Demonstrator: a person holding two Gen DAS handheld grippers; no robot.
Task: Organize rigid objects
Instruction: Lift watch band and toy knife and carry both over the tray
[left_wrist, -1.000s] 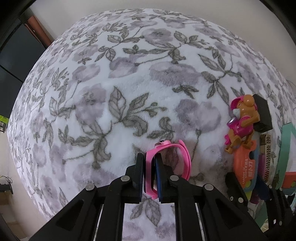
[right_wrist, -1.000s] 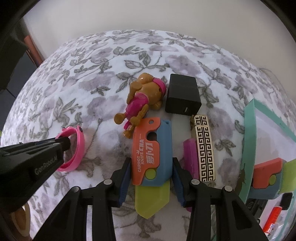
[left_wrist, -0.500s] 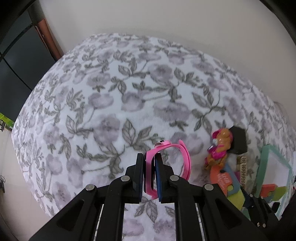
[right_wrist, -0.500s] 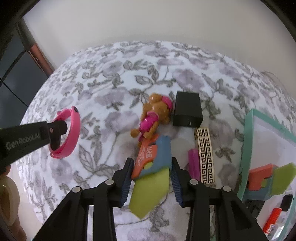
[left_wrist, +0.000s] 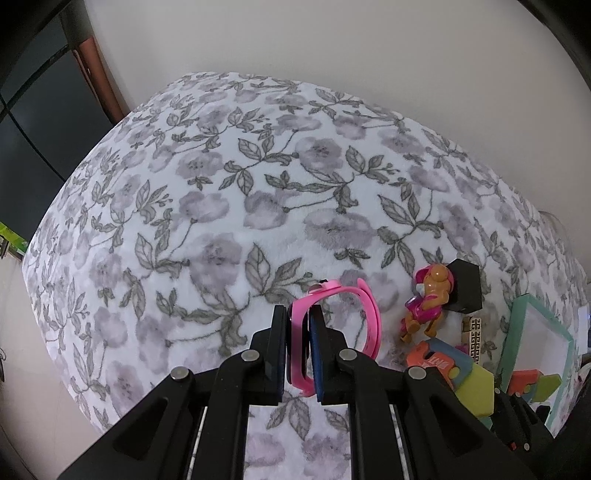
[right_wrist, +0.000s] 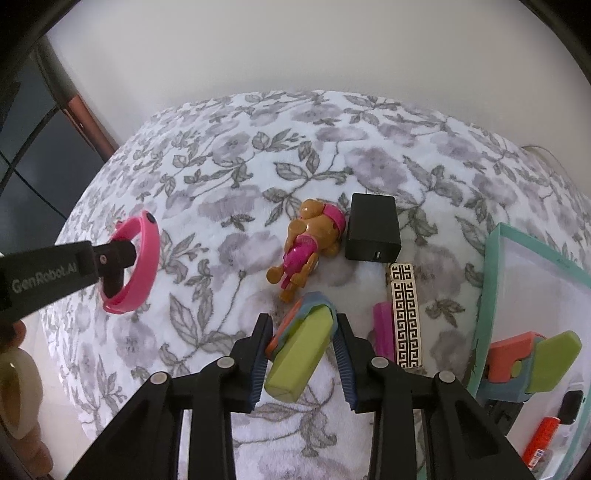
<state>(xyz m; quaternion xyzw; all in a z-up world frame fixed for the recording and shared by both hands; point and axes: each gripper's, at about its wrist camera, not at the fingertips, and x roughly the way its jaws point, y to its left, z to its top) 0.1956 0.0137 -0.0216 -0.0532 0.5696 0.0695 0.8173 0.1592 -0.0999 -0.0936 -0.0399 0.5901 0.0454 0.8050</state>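
Observation:
My left gripper (left_wrist: 299, 321) is shut on a pink wristband (left_wrist: 369, 325) and holds it clear above the flowered blanket (left_wrist: 258, 184). The right wrist view shows the same band (right_wrist: 147, 258) hanging from the left gripper (right_wrist: 110, 258) at the left. An orange, blue and green toy knife (right_wrist: 299, 354) sits tilted between the fingers of my right gripper (right_wrist: 301, 325). Its jaws are closing and the pads press on both sides of the toy, which is raised off the blanket. In the left wrist view the toy knife (left_wrist: 461, 373) shows at the lower right.
On the blanket lie a toy dog (right_wrist: 310, 240), a black box (right_wrist: 373, 232), a gold patterned bar (right_wrist: 404, 314) and a magenta piece (right_wrist: 384, 328). A teal tray (right_wrist: 491, 295) at the right holds a second toy knife (right_wrist: 524, 362) and a red tube (right_wrist: 543, 439).
Both grippers have risen, so the blanket looks farther away. The wristband went up with the left gripper. The right jaws narrowed on the toy knife, which lifted and tilted.

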